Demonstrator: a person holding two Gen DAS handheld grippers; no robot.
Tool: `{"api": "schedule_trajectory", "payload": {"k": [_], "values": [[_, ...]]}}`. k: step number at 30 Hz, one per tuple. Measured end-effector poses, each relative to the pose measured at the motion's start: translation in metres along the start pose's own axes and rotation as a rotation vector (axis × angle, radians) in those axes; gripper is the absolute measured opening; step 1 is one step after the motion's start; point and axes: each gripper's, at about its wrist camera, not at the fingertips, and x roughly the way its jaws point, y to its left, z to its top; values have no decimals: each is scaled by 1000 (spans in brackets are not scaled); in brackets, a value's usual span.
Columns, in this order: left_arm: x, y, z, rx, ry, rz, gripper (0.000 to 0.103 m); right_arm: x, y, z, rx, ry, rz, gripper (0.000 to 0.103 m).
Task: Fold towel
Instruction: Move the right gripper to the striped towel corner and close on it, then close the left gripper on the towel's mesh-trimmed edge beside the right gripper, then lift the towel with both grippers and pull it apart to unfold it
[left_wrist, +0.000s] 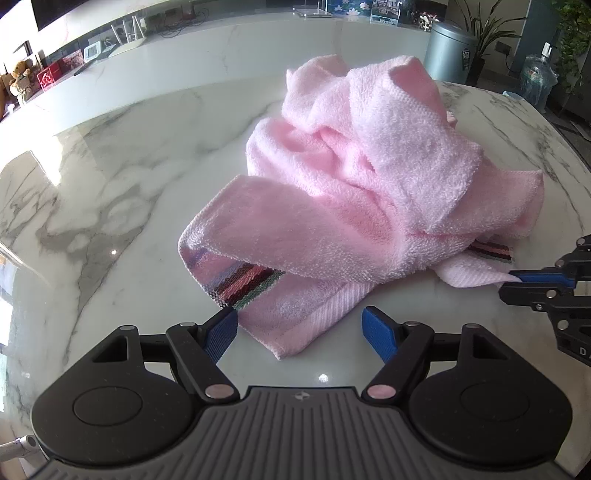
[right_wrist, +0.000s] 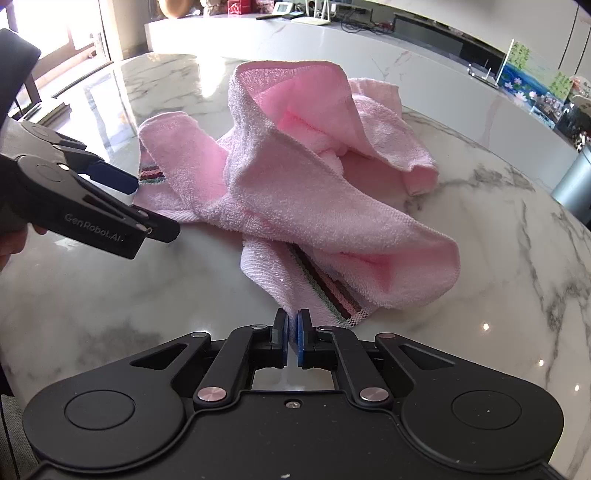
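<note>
Right wrist view shows the right tool (right_wrist: 291, 330) pinching a striped corner of the crumpled towel (right_wrist: 295, 192), probably to pull it flat on the counter (right_wrist: 498, 258). Left tool (left_wrist: 299, 328) is spread around the other striped corner, ready to grip.

A glossy white grey-veined marble table (left_wrist: 110, 177) stands before a long white marble counter (left_wrist: 221, 40), with bright window light (right_wrist: 48, 26) behind.
</note>
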Motion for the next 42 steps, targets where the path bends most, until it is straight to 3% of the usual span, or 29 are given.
{"api": "schedule_trajectory", "payload": {"k": [10, 16, 27, 33, 35, 42], "values": [[1, 11, 6, -32, 10, 20, 74, -23, -11, -21, -27, 88, -52, 2], [-3, 19, 4, -64, 18, 38, 73, -40, -26, -39, 19, 128, -88, 2], [-29, 25, 4, -107, -19, -23, 69, -57, -31, -41, 21, 123, -114, 2], [-17, 24, 11, -116, -1, -89, 43, -60, -37, -40, 19, 124, -110, 2], [-10, 22, 12, -102, 13, -99, 30, -62, -39, -41, 21, 126, -113, 2], [-4, 9, 11, -3, 50, -64, 26, -64, -42, -44, 15, 154, -95, 2]]}}
